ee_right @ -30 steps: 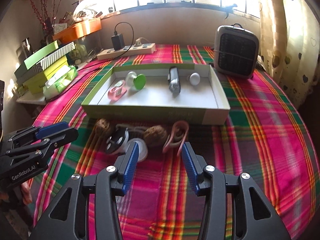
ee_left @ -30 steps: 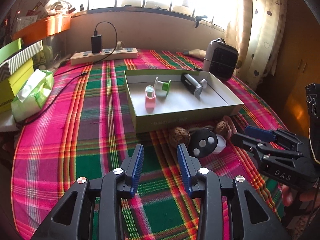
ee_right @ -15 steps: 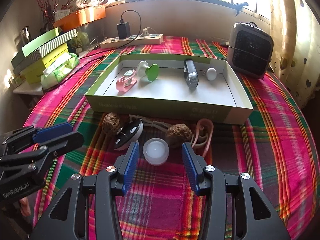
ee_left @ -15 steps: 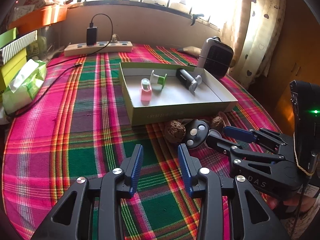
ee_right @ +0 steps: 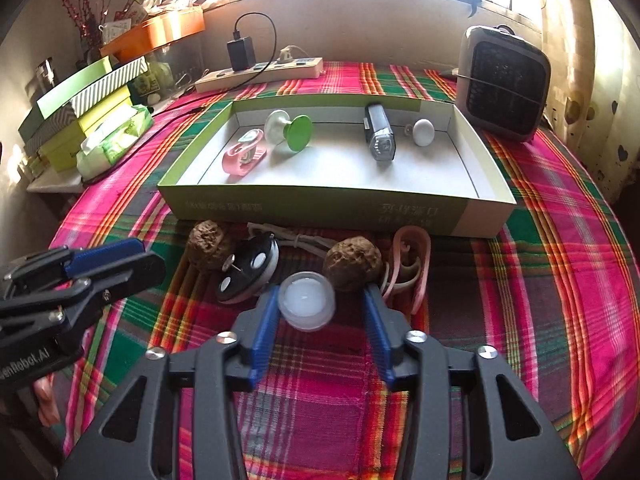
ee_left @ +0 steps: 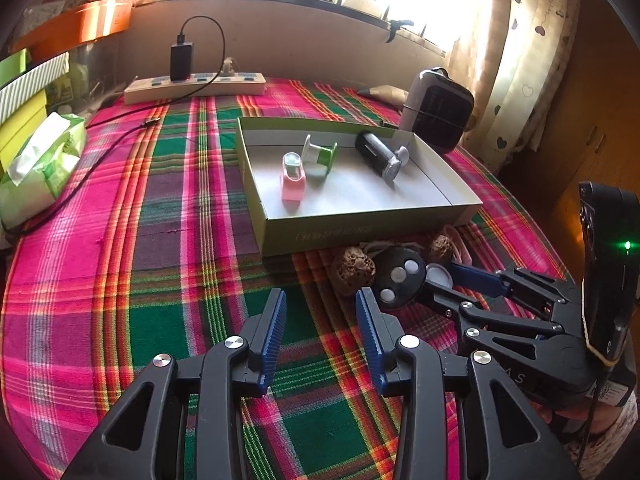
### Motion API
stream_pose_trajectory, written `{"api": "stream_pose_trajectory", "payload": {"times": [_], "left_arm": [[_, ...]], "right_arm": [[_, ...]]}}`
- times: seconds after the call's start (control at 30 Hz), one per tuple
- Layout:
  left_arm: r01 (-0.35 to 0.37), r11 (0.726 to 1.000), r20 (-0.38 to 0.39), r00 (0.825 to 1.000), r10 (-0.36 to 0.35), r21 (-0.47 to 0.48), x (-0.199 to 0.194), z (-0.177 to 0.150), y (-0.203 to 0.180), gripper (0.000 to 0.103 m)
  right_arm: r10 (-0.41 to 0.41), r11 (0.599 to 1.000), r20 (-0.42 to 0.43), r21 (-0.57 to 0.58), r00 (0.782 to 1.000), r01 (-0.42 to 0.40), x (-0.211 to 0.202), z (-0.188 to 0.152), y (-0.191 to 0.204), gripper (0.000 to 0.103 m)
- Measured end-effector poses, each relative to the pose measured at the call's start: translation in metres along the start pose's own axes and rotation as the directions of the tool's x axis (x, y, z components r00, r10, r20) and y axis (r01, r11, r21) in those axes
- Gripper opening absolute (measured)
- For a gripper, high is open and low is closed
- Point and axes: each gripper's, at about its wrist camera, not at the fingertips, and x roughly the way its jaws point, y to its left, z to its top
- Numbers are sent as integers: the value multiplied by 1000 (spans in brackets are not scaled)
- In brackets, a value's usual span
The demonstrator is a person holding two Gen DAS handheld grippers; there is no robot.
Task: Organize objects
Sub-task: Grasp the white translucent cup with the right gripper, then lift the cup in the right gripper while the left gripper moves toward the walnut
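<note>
Right gripper [ee_right: 318, 306] closing round one cap [ee_right: 307, 300] — two walnuts [ee_right: 352, 263]

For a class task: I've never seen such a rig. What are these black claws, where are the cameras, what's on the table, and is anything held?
A person holds two hand-held grippers, and each carries a camera looking along its fingers. One picture is from the left gripper, open over the plaid tablecloth. The other is from the right gripper, whose jaws have just been closing around a small white round cap, not yet gripped. Nearby lie two brown walnuts and a shallow green cardboard box.
</note>
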Motion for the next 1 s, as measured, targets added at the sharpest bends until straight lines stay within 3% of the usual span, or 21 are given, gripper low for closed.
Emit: {"api": "stream_pose_trajectory", "payload": {"times": [0.03, 0.2, 0.57, 0.8, 1.0], "left_arm": [[4, 1000, -2, 1000, -4, -6, 1, 2, 0, 35], [23, 999, -11, 1000, -23, -24, 5, 10, -2, 40], [-12, 1000, -48, 999, 12, -2, 26, 19, -22, 41], [-60, 998, -60, 996, 59, -15, 35, 22, -20, 41], [-59, 998, -74, 996, 57, -24, 38, 20, -17, 41]], "right_arm": [[0, 1000, -1, 1, 1000, 0, 0, 0, -1, 30], [23, 1000, -1, -11, 1000, -23, 0, 0, -4, 29], [46, 997, -2, -55, 999, -46, -10, -10, -16, 29], [56, 996, -5, -73, 998, -57, -12, -13, -21, 29], [59, 994, -7, -96, 998, -59, -12, -14, -20, 29]]}}
